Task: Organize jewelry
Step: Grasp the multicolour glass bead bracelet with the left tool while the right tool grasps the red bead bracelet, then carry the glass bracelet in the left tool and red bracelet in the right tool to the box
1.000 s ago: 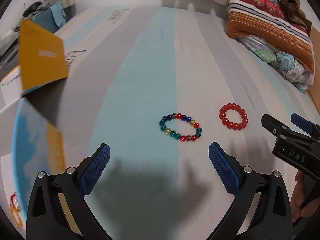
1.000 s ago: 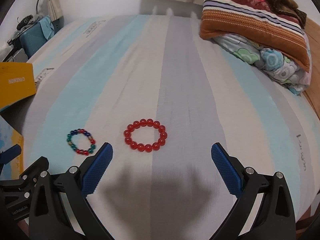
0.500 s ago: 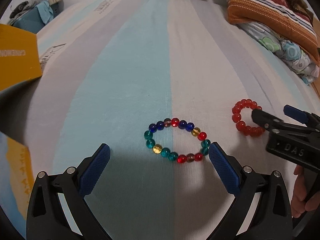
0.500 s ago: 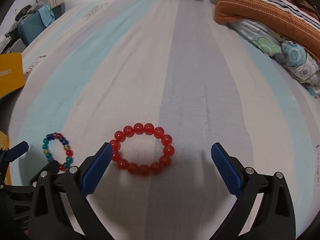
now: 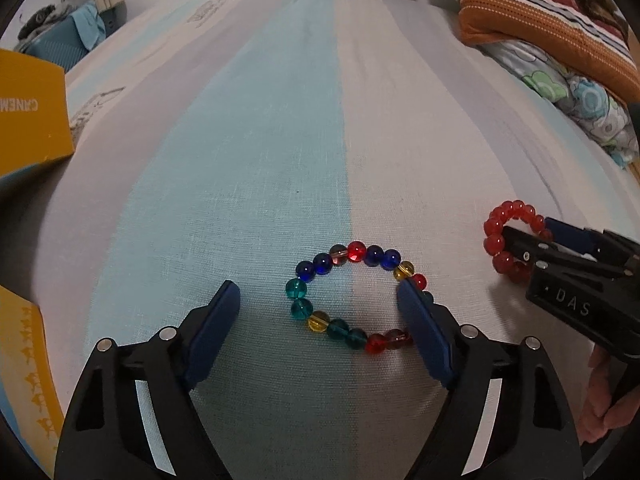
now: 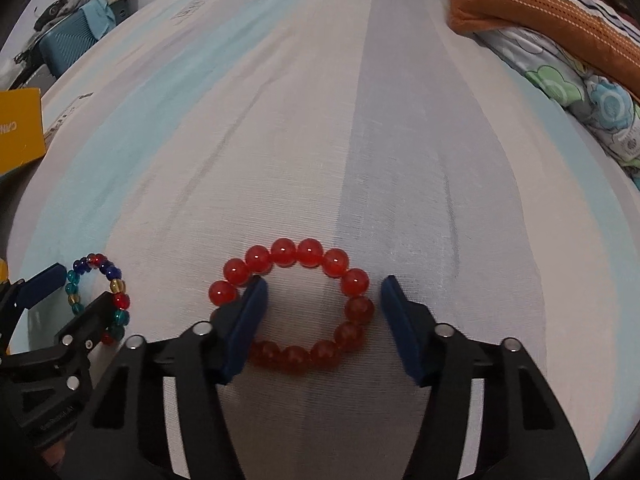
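A multicoloured bead bracelet (image 5: 352,296) lies flat on the striped bedsheet. My left gripper (image 5: 320,300) is open and low over it; its right finger (image 5: 424,332) covers the bracelet's right edge. A red bead bracelet (image 6: 296,304) lies to the right. My right gripper (image 6: 320,300) is open around it; its left finger (image 6: 244,324) rests over the ring's left side. The red bracelet (image 5: 500,240) and right gripper (image 5: 568,256) show in the left wrist view. The multicoloured bracelet (image 6: 96,288) shows in the right wrist view.
A yellow box (image 5: 28,112) stands at the left with its lid or card (image 5: 24,360) lower left. Folded blankets and a pillow (image 5: 560,32) lie at the back right. A teal case (image 6: 68,40) sits beyond the bed's left edge.
Both grippers moved forward and down onto their bracelets. Their jaws have narrowed from wide open and now bracket the beads.
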`<state>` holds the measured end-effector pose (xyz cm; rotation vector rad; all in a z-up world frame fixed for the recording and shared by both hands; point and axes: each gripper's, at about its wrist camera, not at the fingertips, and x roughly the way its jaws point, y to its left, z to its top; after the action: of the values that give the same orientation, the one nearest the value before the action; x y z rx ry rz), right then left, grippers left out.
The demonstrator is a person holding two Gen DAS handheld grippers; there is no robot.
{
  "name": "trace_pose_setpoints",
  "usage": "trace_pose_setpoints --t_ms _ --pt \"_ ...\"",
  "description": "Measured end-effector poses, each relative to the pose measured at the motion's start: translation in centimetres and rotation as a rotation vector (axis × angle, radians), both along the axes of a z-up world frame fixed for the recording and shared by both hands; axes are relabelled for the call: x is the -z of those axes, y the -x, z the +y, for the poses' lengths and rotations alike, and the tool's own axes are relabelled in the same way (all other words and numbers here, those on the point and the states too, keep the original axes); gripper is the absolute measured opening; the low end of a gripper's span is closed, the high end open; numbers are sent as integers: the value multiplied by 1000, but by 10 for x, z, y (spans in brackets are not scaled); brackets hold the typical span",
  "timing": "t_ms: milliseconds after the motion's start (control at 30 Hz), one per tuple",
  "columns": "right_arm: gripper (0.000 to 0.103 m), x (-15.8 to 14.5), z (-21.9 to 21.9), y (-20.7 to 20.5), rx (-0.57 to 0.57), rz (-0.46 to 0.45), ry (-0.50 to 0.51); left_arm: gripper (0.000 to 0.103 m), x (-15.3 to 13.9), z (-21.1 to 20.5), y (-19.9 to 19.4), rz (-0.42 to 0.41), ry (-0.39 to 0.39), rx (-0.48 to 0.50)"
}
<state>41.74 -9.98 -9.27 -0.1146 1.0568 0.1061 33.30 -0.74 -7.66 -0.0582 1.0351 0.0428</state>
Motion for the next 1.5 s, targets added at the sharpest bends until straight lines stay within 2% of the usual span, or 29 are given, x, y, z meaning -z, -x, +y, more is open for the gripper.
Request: trace_pose_setpoints --t_ms 67,133,200,267,300,367,433,733,1167,1500 --pt "46 0 1 1 3 -4 1 73 0 -2 1 -4 -7 2" --pt "37 -1 -1 2 10 -6 0 67 -1 -2 2 -6 -8 -2" --pt "22 -3 -4 3 22 0 -12 58 -2 -2 3 -4 -2 -3" --pt "15 -5 -10 2 39 15 -47 42 -5 -1 4 5 8 -10" --pt "14 -5 -11 2 43 21 -60 37 -6 0 5 8 17 -12" --pt "13 -6 -14 1 51 36 -79 20 -8 2 6 18 29 -16" --pt "13 -8 -16 3 58 41 -89 10 -9 4 8 28 47 -21" --pt "13 -29 -20 18 70 21 -114 9 -24 6 19 46 99 -16" --pt "13 -72 -23 48 46 -28 -138 9 -67 0 40 17 104 -3" --pt "13 -93 -33 78 53 -40 -137 9 -93 -3 63 9 92 6"
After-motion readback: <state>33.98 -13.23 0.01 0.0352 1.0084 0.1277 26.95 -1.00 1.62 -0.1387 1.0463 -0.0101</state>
